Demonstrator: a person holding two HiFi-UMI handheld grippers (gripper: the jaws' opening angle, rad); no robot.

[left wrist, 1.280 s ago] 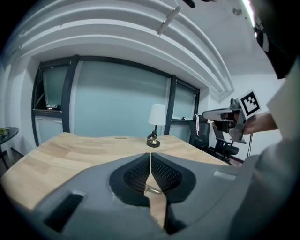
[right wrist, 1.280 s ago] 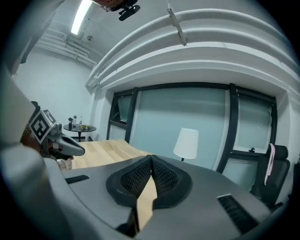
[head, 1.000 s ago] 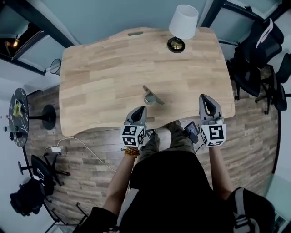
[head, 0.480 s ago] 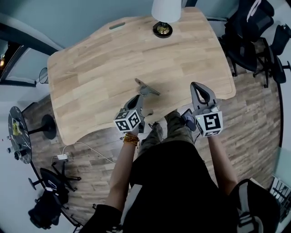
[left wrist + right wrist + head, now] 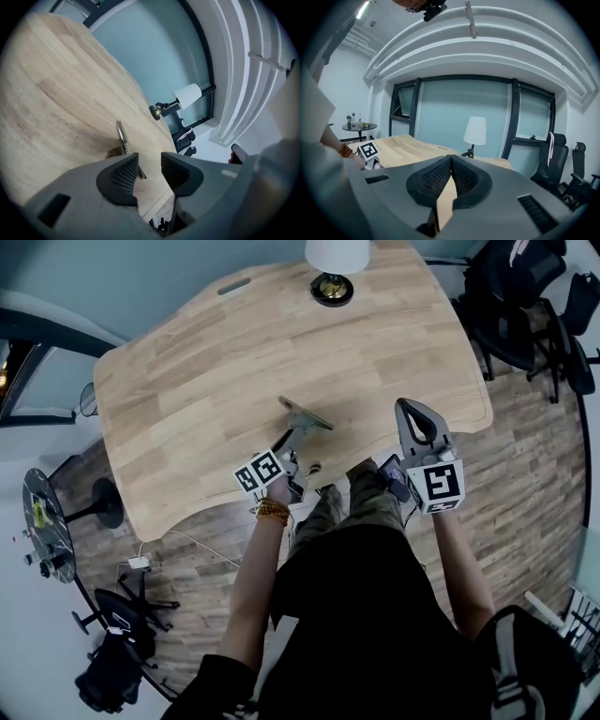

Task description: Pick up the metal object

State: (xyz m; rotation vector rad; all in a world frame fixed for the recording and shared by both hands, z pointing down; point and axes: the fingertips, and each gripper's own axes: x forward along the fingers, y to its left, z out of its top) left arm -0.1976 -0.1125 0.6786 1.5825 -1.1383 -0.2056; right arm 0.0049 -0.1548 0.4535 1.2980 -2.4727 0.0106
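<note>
The metal object (image 5: 306,415), a grey bracket with a flat bar on top, lies on the wooden table (image 5: 206,381) near its front edge. In the left gripper view the bracket (image 5: 121,137) stands just beyond the left finger. My left gripper (image 5: 287,452) is low over the table right behind it; its jaws have just been opening. They stand apart with only table showing between them (image 5: 149,163). My right gripper (image 5: 412,411) hovers over the table's front right corner, shut and empty (image 5: 451,160).
A white-shaded lamp (image 5: 334,266) stands at the table's far edge. Black office chairs (image 5: 525,306) crowd the right side. A round side table (image 5: 42,521) and a cable (image 5: 178,540) are on the floor to the left. The person's legs are at the front edge.
The left gripper has rolled and sunk toward the table, closing in on the metal object, and its jaws have gone from shut to open. The right gripper has barely shifted.
</note>
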